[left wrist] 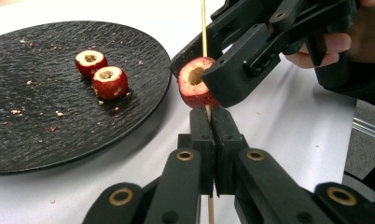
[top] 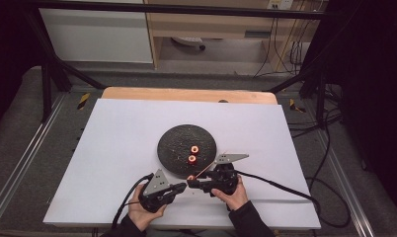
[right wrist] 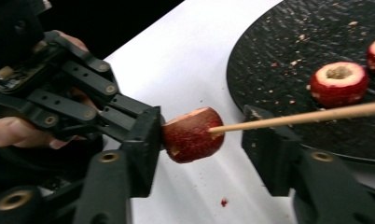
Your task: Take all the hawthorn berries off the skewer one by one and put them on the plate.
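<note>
Left black two-jaw gripper [left wrist: 212, 140] pinches the thin wooden skewer [left wrist: 204, 28] tight, right black gripper [right wrist: 199, 154] stands half open around the cored red fruit [right wrist: 191, 134] threaded on it beside the round black slate plate [top: 173, 139]; we judge threading underway, next sliding the fruit along.

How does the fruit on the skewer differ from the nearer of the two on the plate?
The skewered fruit is off the black plate, held above the white table, while the plate fruit rests on the plate. The skewered fruit has the wooden skewer running into it; the plate fruit has none. The skewered fruit lies on its side, the plate fruit sits with its hollow up. Both are small, red and cored, with pale flesh.
</note>
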Action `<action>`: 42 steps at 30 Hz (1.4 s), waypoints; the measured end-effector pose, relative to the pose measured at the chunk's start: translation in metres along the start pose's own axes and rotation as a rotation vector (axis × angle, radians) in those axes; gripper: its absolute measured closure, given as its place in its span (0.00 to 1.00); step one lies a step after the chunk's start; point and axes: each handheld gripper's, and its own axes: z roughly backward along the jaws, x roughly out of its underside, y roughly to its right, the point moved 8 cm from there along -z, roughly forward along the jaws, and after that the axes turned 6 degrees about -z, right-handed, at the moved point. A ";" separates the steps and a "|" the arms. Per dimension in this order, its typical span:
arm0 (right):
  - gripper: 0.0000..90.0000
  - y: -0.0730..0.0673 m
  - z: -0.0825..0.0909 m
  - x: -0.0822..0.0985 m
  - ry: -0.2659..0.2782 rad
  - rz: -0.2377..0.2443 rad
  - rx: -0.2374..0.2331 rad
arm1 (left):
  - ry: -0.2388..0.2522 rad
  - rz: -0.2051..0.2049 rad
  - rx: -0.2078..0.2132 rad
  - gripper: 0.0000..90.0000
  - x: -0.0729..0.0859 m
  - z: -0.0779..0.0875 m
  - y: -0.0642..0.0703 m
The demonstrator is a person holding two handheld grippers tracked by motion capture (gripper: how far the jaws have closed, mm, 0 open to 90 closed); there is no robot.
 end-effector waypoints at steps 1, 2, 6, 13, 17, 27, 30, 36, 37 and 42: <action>0.60 0.000 0.000 0.000 -0.003 0.001 -0.004 | 0.000 0.001 -0.001 0.98 0.000 0.000 0.000; 0.63 -0.001 0.001 0.000 -0.002 0.000 -0.008 | 0.002 0.000 -0.001 0.98 0.000 0.000 0.000; 0.66 -0.003 0.002 0.000 -0.009 -0.012 -0.021 | 0.007 0.001 -0.002 0.98 -0.001 0.001 0.000; 0.66 -0.002 0.006 -0.005 0.004 -0.010 -0.008 | 0.013 -0.001 -0.003 0.98 -0.002 0.003 -0.001; 0.66 -0.001 0.011 -0.009 0.018 0.000 0.004 | 0.017 -0.001 -0.002 0.98 -0.002 0.005 -0.001; 0.66 0.006 0.026 -0.017 0.060 -0.005 0.032 | 0.019 -0.010 0.002 0.98 -0.001 0.008 0.000; 0.66 0.010 0.034 -0.020 0.083 -0.012 0.043 | 0.019 -0.010 0.006 0.98 -0.001 0.009 0.000; 0.66 0.016 0.046 -0.024 0.114 -0.024 0.061 | 0.018 -0.014 0.011 0.98 0.000 0.009 0.000; 0.66 0.017 0.048 -0.025 0.119 -0.025 0.063 | 0.018 -0.015 0.013 0.98 0.000 0.010 0.001; 0.66 0.022 0.057 -0.028 0.141 -0.037 0.078 | 0.018 -0.015 0.018 0.98 0.001 0.011 0.001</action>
